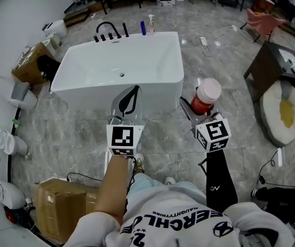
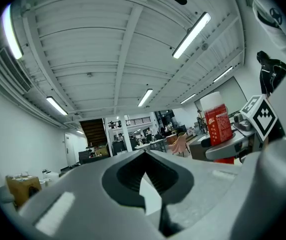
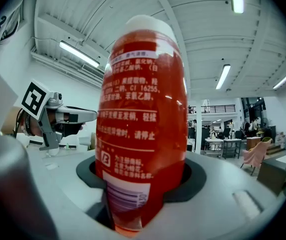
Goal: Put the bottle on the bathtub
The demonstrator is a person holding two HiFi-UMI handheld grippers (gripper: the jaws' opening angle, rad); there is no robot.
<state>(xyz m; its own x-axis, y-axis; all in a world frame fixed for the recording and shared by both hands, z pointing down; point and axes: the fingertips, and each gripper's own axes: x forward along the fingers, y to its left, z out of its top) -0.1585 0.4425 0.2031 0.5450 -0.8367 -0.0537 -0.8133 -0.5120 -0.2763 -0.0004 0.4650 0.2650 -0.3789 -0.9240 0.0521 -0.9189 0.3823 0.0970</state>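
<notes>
Red bottle held in the right claw, beside the bathtub.

The one bottle (image 1: pixel 205 96) is red with a white cap. The right claw (image 1: pixel 200 110) grips it by its lower part, and its long axis stands nearly upright with the cap pointing up and away from the claw. It hangs over the floor (image 1: pixel 229 76), just beside the near right corner of the single white bathtub (image 1: pixel 177 60), apart from it. The left claw (image 1: pixel 129 101) is closed, with nothing between its jaws. Two small bottles (image 1: pixel 147 25) stand at the far edge of the bathtub, next to one black faucet (image 1: pixel 108 30). Only the head view shows the bathtub. The right gripper view alone shows the white print and barcode on the label, and the left gripper view shows the bottle from the side.
</notes>
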